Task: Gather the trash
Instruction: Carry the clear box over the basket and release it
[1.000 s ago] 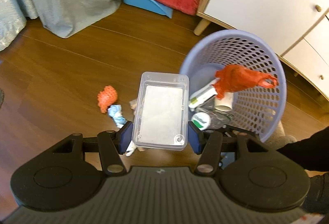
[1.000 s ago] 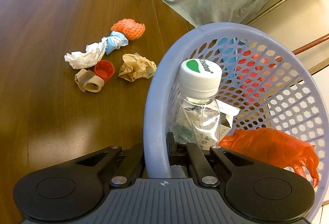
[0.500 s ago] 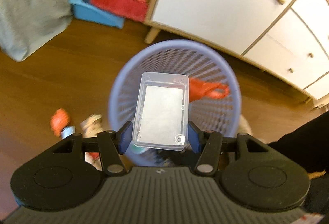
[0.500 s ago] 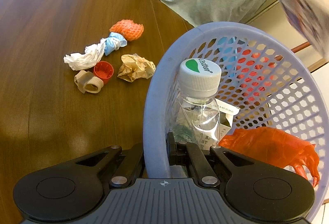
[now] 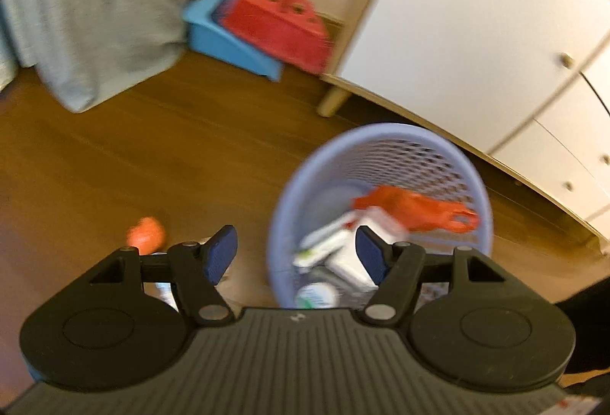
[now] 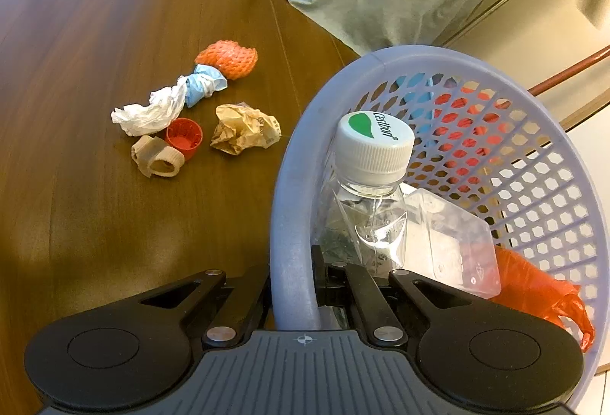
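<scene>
1. So, my right gripper [image 6: 293, 285] has its jaws clamped shut on the near rim of the lilac basket [image 6: 293, 224], one finger outside the wall and one inside; I judge that grip is there to tip the mouth toward me and keep the basket steady while things drop in
2. My left gripper [image 5: 296, 256] hangs above the basket [image 5: 385, 136] with its blue pads [image 5: 219, 256] spread and nothing between them; the jaws have just been opening, and the clear plastic tray [image 6: 453, 243] now lies inside the basket, leaning against the bottle [image 6: 366, 193] with the white cap
3. Beside the tray sits the orange bag [image 6: 541, 296], slumped along the mesh wall; the left view is blurred, so I can only say the contents look like a loose heap there
4. On the wooden floor [image 6: 95, 33], well apart from the basket, the rest waits in a cluster: an orange foam net [image 6: 228, 58], a blue-and-white twist of wrapper [image 6: 171, 102], a crumpled brown paper [image 6: 244, 129], a red cap [image 6: 185, 138] and a beige ring [image 6: 158, 159] touching it
5. With the basket pinned and the left jaws free, I'd judge the next pick comes from that cluster
</scene>
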Demonstrator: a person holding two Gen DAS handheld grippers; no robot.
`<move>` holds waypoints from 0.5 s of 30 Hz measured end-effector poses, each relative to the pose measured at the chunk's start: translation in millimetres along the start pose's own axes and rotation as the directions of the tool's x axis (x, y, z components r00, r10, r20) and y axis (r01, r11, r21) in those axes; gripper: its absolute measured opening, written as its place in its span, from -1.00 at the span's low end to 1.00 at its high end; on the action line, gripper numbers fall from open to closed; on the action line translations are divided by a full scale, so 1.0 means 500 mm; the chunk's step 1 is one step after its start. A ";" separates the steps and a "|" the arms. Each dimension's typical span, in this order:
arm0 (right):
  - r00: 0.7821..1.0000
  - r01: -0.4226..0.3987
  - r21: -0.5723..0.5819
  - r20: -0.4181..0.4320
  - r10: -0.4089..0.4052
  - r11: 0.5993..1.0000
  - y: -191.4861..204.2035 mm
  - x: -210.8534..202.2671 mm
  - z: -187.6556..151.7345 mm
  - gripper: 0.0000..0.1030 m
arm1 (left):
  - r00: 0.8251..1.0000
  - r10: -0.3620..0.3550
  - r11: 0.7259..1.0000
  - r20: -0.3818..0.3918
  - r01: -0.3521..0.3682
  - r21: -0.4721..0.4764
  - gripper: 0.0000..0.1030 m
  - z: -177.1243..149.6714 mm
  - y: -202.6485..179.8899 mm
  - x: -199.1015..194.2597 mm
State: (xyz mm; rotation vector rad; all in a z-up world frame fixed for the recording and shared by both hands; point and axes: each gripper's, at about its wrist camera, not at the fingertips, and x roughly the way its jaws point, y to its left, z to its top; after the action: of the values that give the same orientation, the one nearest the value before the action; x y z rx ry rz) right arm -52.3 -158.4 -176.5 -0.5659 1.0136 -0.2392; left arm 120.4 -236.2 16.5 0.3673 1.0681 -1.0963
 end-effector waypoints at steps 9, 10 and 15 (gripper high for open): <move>1.000 0.004 -0.016 -0.003 -0.004 1.000 0.007 0.000 -0.002 -1.00 | 0.993 0.115 0.989 0.003 -0.114 -0.094 0.24 -0.032 0.126 -0.030; 1.000 0.006 -0.018 -0.003 -0.006 1.000 0.007 0.000 -0.002 -1.00 | 0.992 0.126 0.987 -0.001 -0.126 -0.096 0.24 -0.038 0.136 -0.028; 1.000 0.008 -0.018 -0.004 -0.008 1.000 0.008 0.001 -0.001 -1.00 | 0.986 0.166 0.979 -0.033 -0.168 -0.114 0.24 -0.080 0.190 -0.012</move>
State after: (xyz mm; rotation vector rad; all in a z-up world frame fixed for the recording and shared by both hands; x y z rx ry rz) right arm -52.9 -155.3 -179.4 -0.5857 1.0183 -0.2382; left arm 181.0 -161.0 -20.6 0.3705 1.0957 -0.8782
